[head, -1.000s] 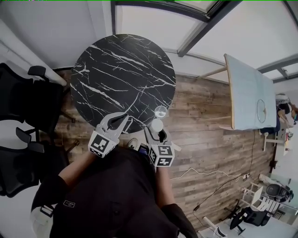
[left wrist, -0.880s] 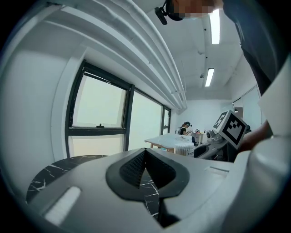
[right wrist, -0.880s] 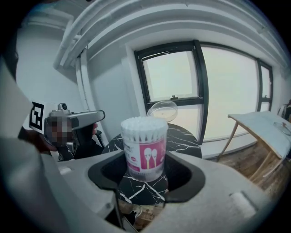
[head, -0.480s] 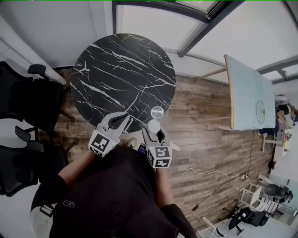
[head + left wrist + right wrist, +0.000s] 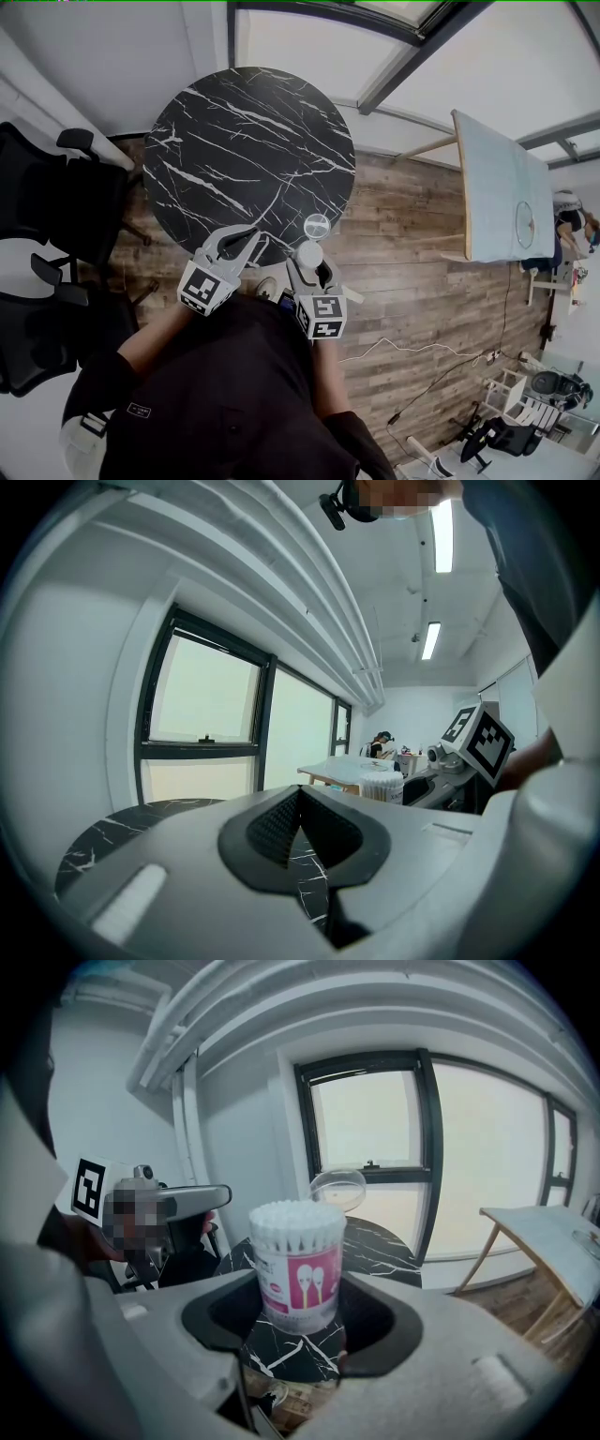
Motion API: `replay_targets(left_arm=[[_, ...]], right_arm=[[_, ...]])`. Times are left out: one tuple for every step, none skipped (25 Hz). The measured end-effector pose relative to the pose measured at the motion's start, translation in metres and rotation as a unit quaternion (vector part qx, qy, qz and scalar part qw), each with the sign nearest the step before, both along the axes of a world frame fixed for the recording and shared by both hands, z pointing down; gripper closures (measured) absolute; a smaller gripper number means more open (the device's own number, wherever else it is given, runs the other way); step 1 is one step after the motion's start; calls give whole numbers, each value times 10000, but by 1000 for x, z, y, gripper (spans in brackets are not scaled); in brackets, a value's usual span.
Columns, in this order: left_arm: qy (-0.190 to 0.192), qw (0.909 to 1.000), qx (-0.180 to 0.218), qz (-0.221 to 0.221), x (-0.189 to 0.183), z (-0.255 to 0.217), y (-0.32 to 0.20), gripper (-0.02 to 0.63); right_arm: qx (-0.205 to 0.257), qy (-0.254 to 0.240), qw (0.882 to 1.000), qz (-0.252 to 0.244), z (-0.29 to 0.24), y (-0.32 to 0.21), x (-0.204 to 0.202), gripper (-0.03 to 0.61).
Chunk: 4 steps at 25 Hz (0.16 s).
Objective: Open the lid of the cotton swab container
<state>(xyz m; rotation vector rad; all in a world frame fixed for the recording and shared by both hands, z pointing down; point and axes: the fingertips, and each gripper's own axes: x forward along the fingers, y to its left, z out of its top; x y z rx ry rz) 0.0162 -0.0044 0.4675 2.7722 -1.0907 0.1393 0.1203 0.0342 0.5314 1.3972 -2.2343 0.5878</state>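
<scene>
A cotton swab container (image 5: 298, 1260) with a pink label stands upright between the jaws of my right gripper (image 5: 298, 1314), which is shut on its lower body. Its top is uncovered and the white swab tips show. A clear round lid (image 5: 337, 1188) sits tilted just beyond the container; I cannot tell whether it is still attached. In the head view the container (image 5: 309, 254) and lid (image 5: 317, 225) are at the near edge of the round black marble table (image 5: 244, 141), held by the right gripper (image 5: 312, 269). My left gripper (image 5: 246, 240) is shut and empty to their left, its pads together (image 5: 298, 803).
Black office chairs (image 5: 47, 216) stand to the left of the table. A light wooden table (image 5: 502, 192) stands to the right on the plank floor, and a thin cable (image 5: 422, 352) runs across the floor at the lower right. From the left gripper view the container (image 5: 380, 785) shows to the right.
The right gripper with the container and the lid shifted slightly left and toward me, then stayed still. The left gripper has not moved.
</scene>
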Motion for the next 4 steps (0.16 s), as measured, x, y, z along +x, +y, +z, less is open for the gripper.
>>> replay_targets(left_arm=[[-4,10000,-7,8,0,0,0,612],[-8,10000,-15,18,1,1,1,612],[-12,10000,-23,29,1,1,1,612],[-16,10000,-30,40,2,2,2,612]], right_arm=[[29,-3,10000,6,-1,-1,0,328],[57,-7,10000,12,-1,-1,0,328],[78,-8,10000,16,-2,-2,0,328],[96,-9,10000,21,-3,-2,0,328]])
